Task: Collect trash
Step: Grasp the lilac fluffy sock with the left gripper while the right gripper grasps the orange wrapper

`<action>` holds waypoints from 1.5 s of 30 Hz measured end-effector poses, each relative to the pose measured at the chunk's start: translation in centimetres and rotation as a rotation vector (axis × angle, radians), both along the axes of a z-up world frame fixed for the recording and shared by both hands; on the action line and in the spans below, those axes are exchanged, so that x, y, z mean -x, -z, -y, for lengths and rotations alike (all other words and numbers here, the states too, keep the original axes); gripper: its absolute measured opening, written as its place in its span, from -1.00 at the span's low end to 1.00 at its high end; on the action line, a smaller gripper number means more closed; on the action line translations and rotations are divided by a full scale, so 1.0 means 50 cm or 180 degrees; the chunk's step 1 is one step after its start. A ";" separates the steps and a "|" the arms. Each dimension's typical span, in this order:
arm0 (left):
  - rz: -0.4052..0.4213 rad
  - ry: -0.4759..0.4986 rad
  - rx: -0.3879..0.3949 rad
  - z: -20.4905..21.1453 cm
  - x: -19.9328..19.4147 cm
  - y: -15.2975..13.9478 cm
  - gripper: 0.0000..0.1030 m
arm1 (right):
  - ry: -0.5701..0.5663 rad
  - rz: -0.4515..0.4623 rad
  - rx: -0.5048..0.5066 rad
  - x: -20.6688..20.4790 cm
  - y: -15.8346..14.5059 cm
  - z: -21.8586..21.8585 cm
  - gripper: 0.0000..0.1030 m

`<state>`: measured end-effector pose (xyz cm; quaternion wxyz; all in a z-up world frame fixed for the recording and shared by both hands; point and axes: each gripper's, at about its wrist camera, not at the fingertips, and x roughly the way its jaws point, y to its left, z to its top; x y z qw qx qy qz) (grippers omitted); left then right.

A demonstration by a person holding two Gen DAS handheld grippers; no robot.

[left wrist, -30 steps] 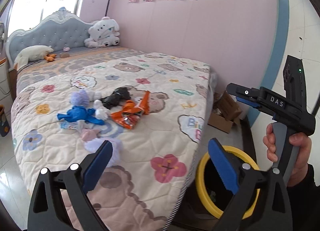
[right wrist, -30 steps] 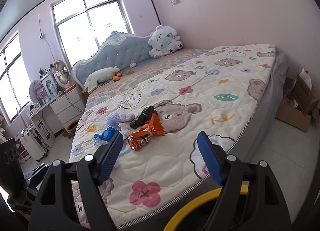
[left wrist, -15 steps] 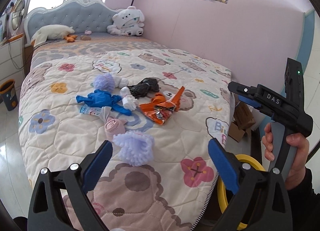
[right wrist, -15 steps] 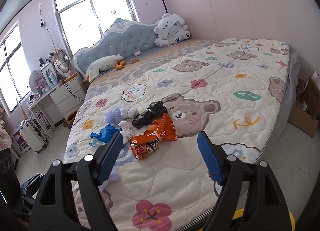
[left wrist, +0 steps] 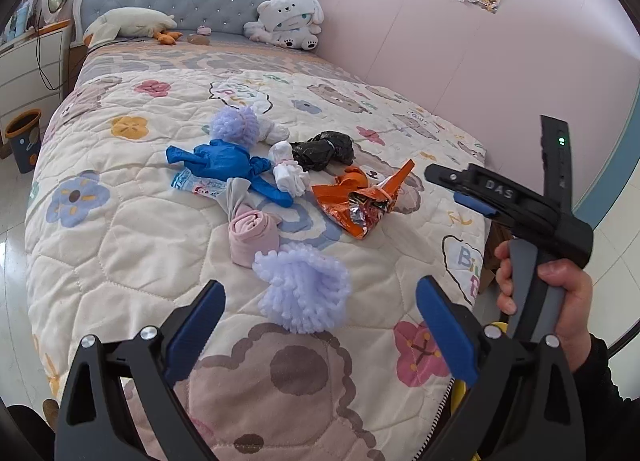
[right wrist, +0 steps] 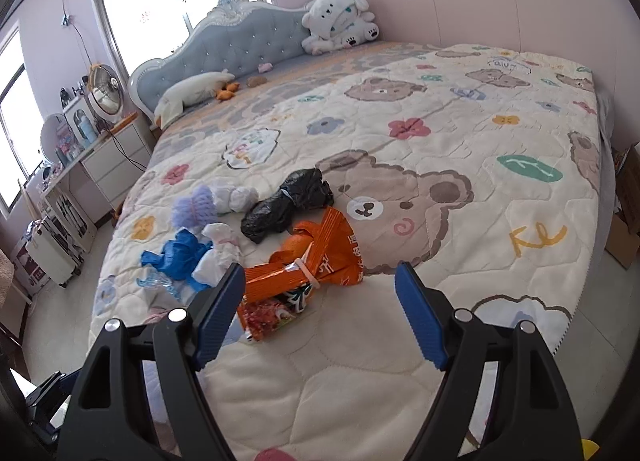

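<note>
Left hand-held gripper (left wrist: 320, 319): jaws spread wide, nothing between the blue pads, pointing forward and down.
Right hand-held gripper (right wrist: 320, 311): jaws wide apart, pads clear of everything, angled downward.
Right hand (left wrist: 560, 297): wrapped round the grey handle, fingers (left wrist: 505, 281) curled at its front, dark sleeve at the wrist.

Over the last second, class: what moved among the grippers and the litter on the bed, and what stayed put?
Both grippers came in closer over the quilt. The right gripper now hangs near the orange snack wrapper; the left gripper nears the lilac fluffy sock. Neither took hold of anything; both jaws stayed open. The wrapper, black bag and blue glove lie where they were.
</note>
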<state>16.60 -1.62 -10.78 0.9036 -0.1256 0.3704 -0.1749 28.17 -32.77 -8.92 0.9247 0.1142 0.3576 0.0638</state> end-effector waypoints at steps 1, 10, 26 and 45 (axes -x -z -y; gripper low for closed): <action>-0.0013 -0.0001 0.0005 0.002 -0.003 0.003 0.80 | 0.0009 -0.0026 0.0008 -0.009 0.007 0.000 0.43; -0.0129 -0.0037 -0.0023 0.029 -0.032 0.033 0.80 | 0.0095 -0.0248 -0.0020 -0.098 0.069 0.012 0.43; -0.0130 -0.0118 -0.0162 0.062 -0.048 0.082 0.08 | 0.0027 -0.0340 -0.0090 -0.154 0.115 -0.007 -0.16; 0.0193 0.0101 -0.0323 0.088 -0.006 0.052 -0.40 | 0.0018 -0.0172 0.0046 -0.129 0.087 -0.026 -0.59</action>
